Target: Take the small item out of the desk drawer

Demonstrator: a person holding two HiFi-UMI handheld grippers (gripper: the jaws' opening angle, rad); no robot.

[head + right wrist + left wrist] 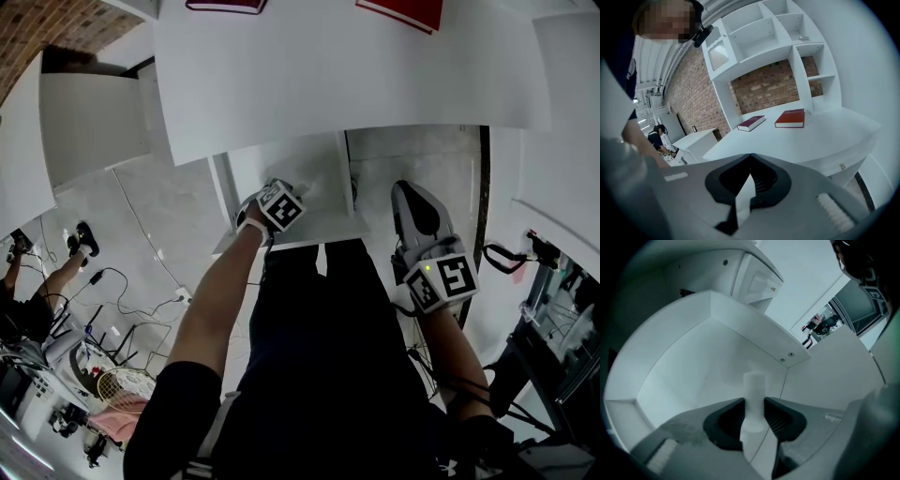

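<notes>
The drawer stands pulled out from under the white worktop, and the left tool reaches steeply down into it. One small white cylinder sits in there, near the far corner, and it is the only thing I see inside. Its long axis runs the same way the tool points, toward that corner. The dark pads pinch it from both sides. I cannot tell if it rests on the drawer floor. The right tool hangs outside the drawer beside the person's leg, its tips pressed together. Two books lie on the worktop, one red and one maroon.
</notes>
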